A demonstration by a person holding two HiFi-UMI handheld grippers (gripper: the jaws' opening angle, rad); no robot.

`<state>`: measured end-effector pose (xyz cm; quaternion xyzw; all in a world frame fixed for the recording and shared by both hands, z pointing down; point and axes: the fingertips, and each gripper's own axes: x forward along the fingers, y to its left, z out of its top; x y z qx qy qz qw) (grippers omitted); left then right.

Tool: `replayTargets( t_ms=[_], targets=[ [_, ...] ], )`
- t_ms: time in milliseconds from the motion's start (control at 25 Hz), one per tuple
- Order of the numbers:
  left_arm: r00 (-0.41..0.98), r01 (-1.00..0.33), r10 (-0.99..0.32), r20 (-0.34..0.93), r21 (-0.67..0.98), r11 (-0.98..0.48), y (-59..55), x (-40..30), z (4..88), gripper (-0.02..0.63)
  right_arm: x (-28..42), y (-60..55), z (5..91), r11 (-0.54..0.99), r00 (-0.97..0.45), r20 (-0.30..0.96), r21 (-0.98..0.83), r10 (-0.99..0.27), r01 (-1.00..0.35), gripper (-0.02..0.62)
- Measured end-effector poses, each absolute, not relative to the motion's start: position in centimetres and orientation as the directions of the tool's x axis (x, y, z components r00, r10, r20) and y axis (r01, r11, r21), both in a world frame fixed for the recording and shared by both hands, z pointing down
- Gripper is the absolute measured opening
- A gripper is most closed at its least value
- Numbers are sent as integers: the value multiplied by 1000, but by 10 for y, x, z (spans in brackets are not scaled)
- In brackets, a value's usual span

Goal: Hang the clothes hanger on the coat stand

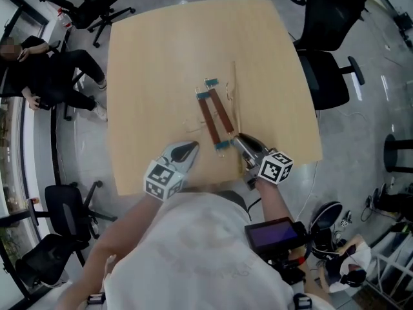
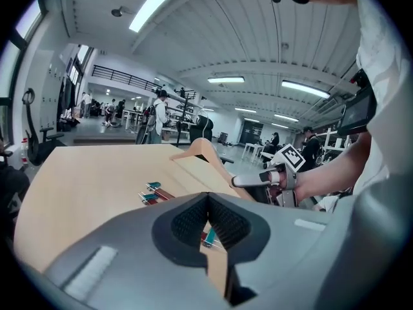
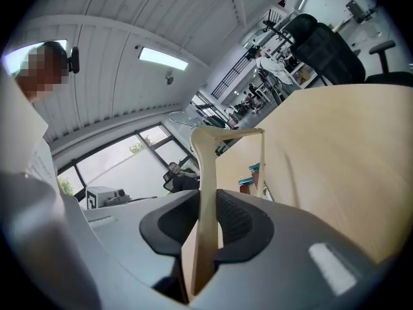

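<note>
A pale wooden clothes hanger [image 1: 235, 95] stands on edge over the middle of the light wood table [image 1: 155, 63]. My right gripper [image 1: 239, 141] is shut on its near end; in the right gripper view the wooden strip [image 3: 208, 166] runs up between the pads. My left gripper [image 1: 189, 149] hovers just left of it near the table's front edge, with its jaws together and nothing between them [image 2: 208, 219]. In the left gripper view the hanger [image 2: 203, 150] rises at mid-table, with the right gripper [image 2: 255, 181] beside it. No coat stand is in view.
Two brown bars with teal clips [image 1: 216, 116] lie on the table just left of the hanger. Black office chairs [image 1: 329, 50] stand around the table. A seated person [image 1: 48, 76] is at the far left. The table's front edge [image 1: 284, 163] is close to both grippers.
</note>
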<state>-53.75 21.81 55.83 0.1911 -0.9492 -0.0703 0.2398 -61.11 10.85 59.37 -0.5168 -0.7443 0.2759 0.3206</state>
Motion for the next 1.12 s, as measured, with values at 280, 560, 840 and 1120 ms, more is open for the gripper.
replayTargets(
  t_ms=[280, 560, 840, 1120],
  targets=[
    [-772, -442, -492, 401, 217, 870, 224, -513, 551, 2, -565, 113, 573, 336, -337, 156, -737, 929, 586, 97],
    [-737, -492, -554, 387, 256, 832, 239, -477, 550, 2, -517, 109, 549, 395, -434, 144, -718, 889, 572, 98],
    [-679, -624, -666, 310, 234, 745, 222, -460, 542, 2, -481, 95, 533, 449, -554, 91, -699, 828, 557, 98],
    [-532, -761, -787, 312, 230, 606, 184, -431, 547, 2, -427, 59, 522, 540, -700, 63, -688, 711, 486, 98]
  ],
)
